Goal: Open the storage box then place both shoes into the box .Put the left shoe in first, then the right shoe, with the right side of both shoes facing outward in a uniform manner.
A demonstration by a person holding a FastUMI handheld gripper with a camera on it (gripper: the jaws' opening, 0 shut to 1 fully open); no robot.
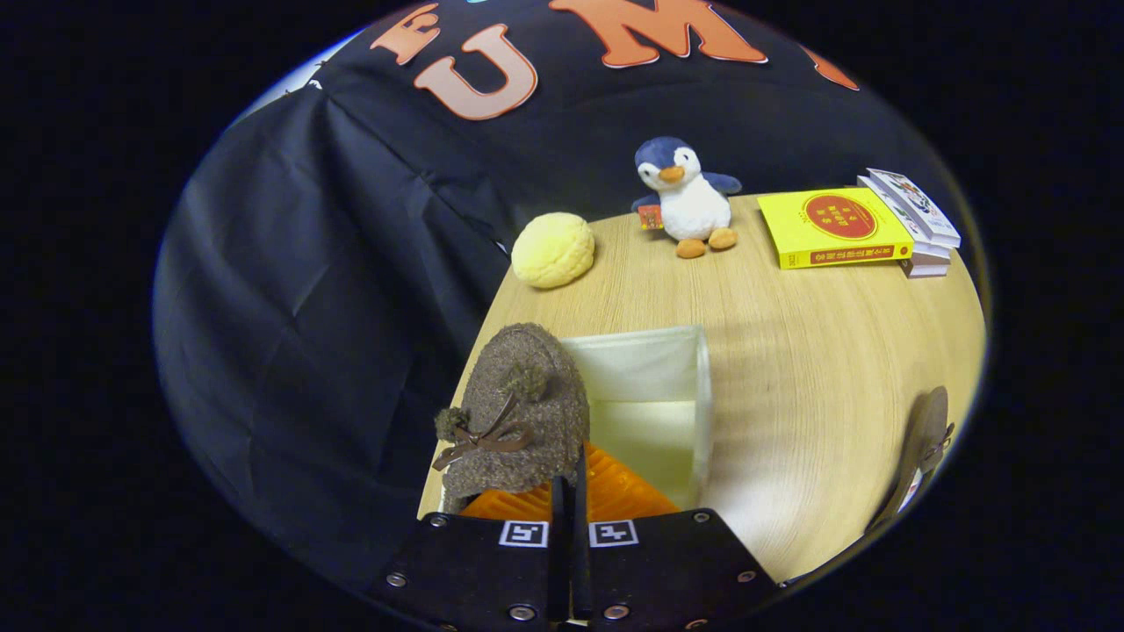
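On the wooden table (790,369), well apart from everything else, an open white box (654,386), lid nowhere to be made out, inside pale and apparently empty. Just above its near left corner, a brown fuzzy shoe (518,412) with pom-poms and a ribbon bow, orange sole (615,491) turned toward the camera, toe up and half over the box rim. Gripper (569,505) drawn nearly closed, fingers clamped narrow on the shoe's heel edge, holding it. Probably the first shoe, going in; second shoe (922,456) lying at the table's far right edge, well clear. To do this well: carry the shoe further over the opening so the sole clears the near wall, turn it so the right flank faces outward, lower until it rests on the bottom, hug one wall and leave room for its partner, only then ease the fingers apart. Risk, by judgement: soft upper catching on the fabric rim and tipping the light box. Beyond the box, a stack of books (913,228) topped beside by a yellow book (830,228), a plush penguin (689,197), a yellow round cushion (553,250) near the table's left edge; none in the way.
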